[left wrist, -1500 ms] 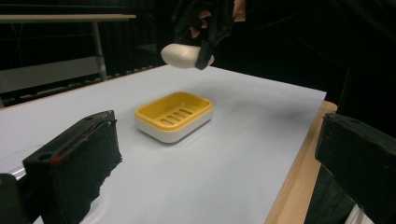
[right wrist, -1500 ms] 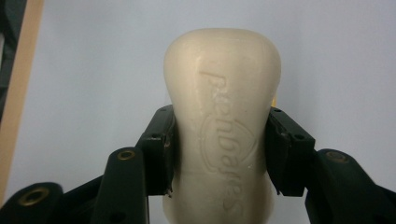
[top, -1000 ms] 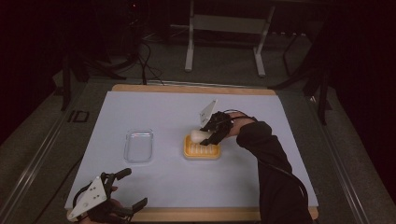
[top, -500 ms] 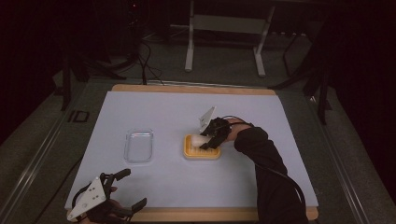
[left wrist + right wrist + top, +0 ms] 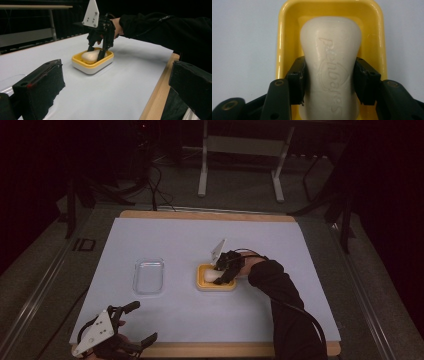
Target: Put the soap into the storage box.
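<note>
High view: the right gripper [image 5: 226, 270] reaches into the yellow dish [image 5: 216, 286] at centre frame. Left gripper view: the left gripper [image 5: 112, 82], jaws spread, idles. Right gripper view: jaws clamp the soap [image 5: 331, 65] at its waist for secure purchase.

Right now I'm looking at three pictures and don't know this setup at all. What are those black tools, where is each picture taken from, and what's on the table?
No robot here: a person holds a hand-operated two-jaw gripper in each hand. The high view looks down on the white table from above. The other two pictures come from cameras riding on the grippers.

On the table lie a clear plastic tray and a yellow soap dish holding a white soap bar.

The right gripper reaches into the dish, its jaws pressed against both sides of the bar. The left gripper waits at the near table edge, jaws apart, holding nothing.
</note>
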`<state>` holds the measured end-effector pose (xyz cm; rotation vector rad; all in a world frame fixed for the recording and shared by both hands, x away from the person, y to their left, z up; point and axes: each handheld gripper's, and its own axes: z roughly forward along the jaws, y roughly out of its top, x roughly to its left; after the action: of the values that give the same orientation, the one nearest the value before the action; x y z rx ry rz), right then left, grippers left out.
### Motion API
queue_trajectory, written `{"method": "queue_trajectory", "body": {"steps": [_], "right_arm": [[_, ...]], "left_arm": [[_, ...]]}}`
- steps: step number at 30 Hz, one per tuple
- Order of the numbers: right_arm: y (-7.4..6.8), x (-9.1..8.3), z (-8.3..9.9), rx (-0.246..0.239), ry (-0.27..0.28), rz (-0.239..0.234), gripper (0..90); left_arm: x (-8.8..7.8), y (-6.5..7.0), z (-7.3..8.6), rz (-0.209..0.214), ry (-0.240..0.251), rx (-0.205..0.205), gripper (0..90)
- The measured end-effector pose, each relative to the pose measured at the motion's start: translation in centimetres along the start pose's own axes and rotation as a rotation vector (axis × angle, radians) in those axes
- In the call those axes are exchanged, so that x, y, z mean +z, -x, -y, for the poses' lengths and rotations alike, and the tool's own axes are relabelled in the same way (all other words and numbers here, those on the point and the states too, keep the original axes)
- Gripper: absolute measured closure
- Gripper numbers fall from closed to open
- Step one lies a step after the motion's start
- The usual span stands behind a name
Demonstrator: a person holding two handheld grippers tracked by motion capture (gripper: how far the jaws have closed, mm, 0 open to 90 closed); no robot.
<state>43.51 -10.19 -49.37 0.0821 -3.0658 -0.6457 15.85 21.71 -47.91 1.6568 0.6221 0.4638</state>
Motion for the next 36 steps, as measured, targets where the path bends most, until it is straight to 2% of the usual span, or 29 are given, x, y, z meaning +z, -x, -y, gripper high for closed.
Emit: {"method": "queue_trajectory", "body": {"steps": [2,5,10,15,20,22,24,29,30,33,36], "right_arm": [[-0.1,0.0,-0.1,0.002,0.002,-0.001,46.5],[0.0,-0.5,-0.3,0.022,0.034,-0.011,45.2],[-0.1,-1.6,-0.7,0.023,0.043,0.022,45.2],[-0.4,-2.9,-1.0,0.047,0.066,0.064,43.9],[-1.1,-3.6,-1.0,0.076,0.061,0.072,40.5],[-1.3,-3.8,-1.0,0.099,0.047,0.074,35.1],[-1.5,-4.1,-0.8,0.132,0.041,0.098,32.2],[-1.8,-5.2,-0.3,0.211,0.088,0.153,19.5],[-1.9,-5.4,-0.2,0.229,0.089,0.153,14.1],[-2.2,-5.8,0.3,0.26,0.127,0.14,12.6],[-2.7,-6.2,0.9,0.282,0.122,0.177,11.3]], "left_arm": [[0.0,0.0,0.0,0.0,0.0,0.0,0.1],[0.0,0.0,0.0,0.0,-0.002,0.002,0.1],[0.0,0.1,0.0,0.001,-0.003,0.003,0.1],[0.1,0.0,0.0,0.002,-0.005,0.005,0.1],[0.2,0.1,0.0,0.004,-0.009,0.007,0.1],[0.2,0.0,0.0,0.003,-0.008,0.006,0.1],[0.2,0.1,0.0,0.002,-0.01,0.009,0.1],[0.3,0.1,0.0,0.001,-0.01,0.007,0.1],[0.3,0.1,0.0,0.001,-0.011,0.007,0.1],[0.3,0.1,0.0,0.0,-0.011,0.007,0.1],[0.3,0.1,0.0,-0.001,-0.012,0.008,0.1]]}}
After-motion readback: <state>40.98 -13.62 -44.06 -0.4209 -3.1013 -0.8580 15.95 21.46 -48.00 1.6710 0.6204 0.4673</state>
